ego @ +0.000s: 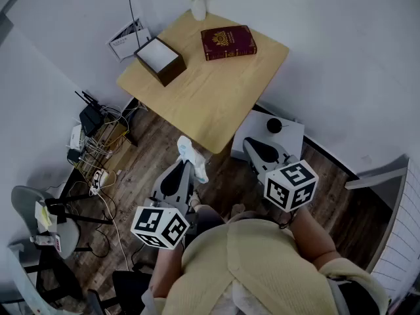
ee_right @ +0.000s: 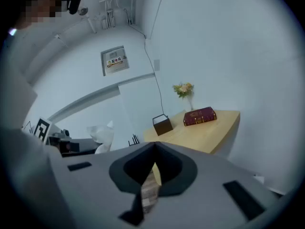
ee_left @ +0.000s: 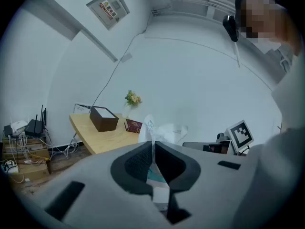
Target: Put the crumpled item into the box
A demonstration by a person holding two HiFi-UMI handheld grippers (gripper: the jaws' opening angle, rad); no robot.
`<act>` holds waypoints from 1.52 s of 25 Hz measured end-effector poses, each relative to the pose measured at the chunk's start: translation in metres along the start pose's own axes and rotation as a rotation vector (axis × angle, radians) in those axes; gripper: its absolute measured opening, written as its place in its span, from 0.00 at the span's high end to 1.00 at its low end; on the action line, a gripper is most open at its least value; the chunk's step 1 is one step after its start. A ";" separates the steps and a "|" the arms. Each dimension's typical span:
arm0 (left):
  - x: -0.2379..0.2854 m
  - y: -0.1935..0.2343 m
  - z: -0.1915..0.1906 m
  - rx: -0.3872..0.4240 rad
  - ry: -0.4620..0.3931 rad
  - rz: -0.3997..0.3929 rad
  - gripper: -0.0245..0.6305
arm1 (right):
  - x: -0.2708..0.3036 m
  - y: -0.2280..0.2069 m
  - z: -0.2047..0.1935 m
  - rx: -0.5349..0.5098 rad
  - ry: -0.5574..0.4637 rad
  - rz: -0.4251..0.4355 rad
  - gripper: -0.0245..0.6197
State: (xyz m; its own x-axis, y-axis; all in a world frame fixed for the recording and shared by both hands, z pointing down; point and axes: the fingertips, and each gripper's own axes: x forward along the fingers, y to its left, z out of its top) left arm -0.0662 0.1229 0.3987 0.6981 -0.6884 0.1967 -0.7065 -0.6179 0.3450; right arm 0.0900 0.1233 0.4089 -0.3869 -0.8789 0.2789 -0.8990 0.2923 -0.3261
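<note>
A crumpled white item (ego: 192, 155) is pinched in my left gripper (ego: 185, 168), held above the wood floor just in front of the table's near corner. In the left gripper view the item (ee_left: 162, 130) sticks out past the shut left gripper (ee_left: 153, 145). The dark brown open box (ego: 159, 59) stands on the far left of the light wooden table (ego: 210, 97); it also shows in both gripper views (ee_left: 103, 118) (ee_right: 162, 124). My right gripper (ego: 253, 147) hovers to the right, shut (ee_right: 153, 148), with nothing between its fingers.
A red book (ego: 228, 42) and a vase of flowers (ego: 199, 4) share the table. A white low cabinet (ego: 289, 135) with a black object stands beside the right gripper. Routers and tangled cables (ego: 95, 143) lie left of the table, and a grey chair (ego: 33, 215) is further left.
</note>
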 end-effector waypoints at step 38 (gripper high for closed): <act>0.038 0.044 0.009 -0.025 0.031 0.046 0.91 | 0.062 -0.005 0.013 0.114 0.040 0.085 0.92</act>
State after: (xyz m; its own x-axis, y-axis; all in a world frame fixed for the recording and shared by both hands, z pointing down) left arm -0.0714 0.0665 0.4133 0.6687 -0.7035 0.2407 -0.7350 -0.5763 0.3573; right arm 0.0733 0.0623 0.4165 -0.4704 -0.8366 0.2806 -0.8344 0.3183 -0.4500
